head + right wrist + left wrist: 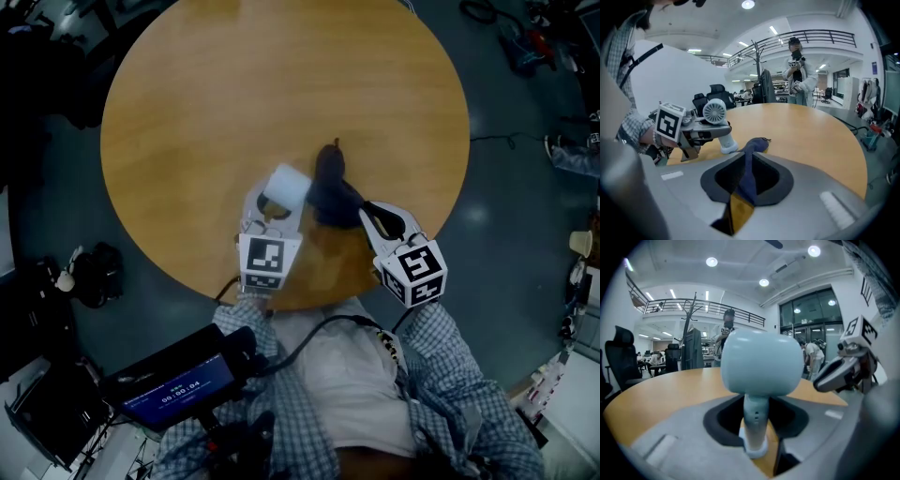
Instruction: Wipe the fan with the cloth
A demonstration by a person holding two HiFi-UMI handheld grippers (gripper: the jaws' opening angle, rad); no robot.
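Note:
A small white fan [286,186] stands near the front edge of the round wooden table [234,94]. Its stem rises between the jaws of my left gripper [757,427], and its rounded head [761,362] fills the view above them. A strip of table shows between the stem and the right jaw, so the gripper is open around the stem. Just right of the fan lies a dark blue cloth [330,183]. My right gripper [745,187] is shut on the cloth's [750,173] near end, and the far end rests on the table. The fan [716,112] is to its left.
The table's front edge runs right under both grippers. A person [797,70] stands beyond the far side, with office chairs [705,101] and a coat stand behind. A device with a lit screen [178,384] hangs at my lower left. Cables and bags lie on the floor around.

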